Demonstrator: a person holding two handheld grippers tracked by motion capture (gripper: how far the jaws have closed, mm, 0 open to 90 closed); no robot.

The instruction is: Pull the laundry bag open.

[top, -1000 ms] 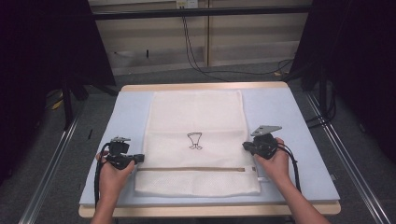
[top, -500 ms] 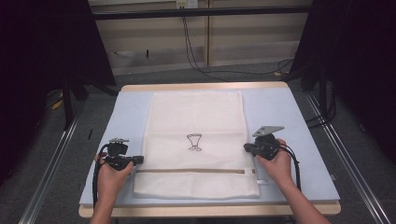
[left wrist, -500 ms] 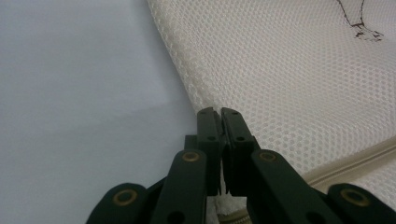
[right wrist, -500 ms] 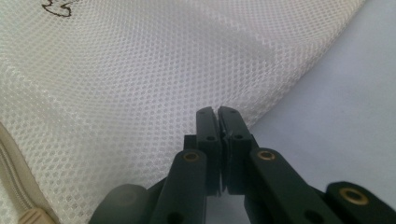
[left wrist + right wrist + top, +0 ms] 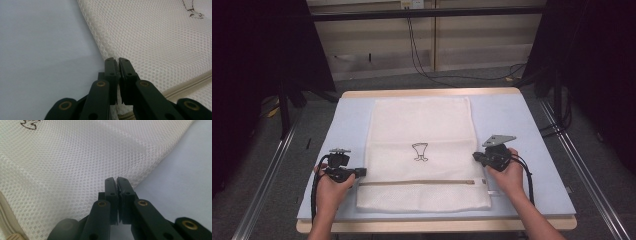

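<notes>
I have the mesh bag (image 5: 422,155) flat on the tabletop (image 5: 542,165); left gripper (image 5: 361,172) and right gripper (image 5: 475,156) pinch its side edges, fingers closed on mesh. Folding remains.

Overhead view – close gripper views (shared mesh bag (image 5: 422,150))

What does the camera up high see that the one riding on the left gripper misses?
The high view takes in the whole mesh bag, the table, both hands and the right gripper at the bag's right edge. The left gripper view alone reveals the honeycomb weave and the left gripper shut on the bag's left edge. Both show the bag's zipper and its small dark drawing.
</notes>
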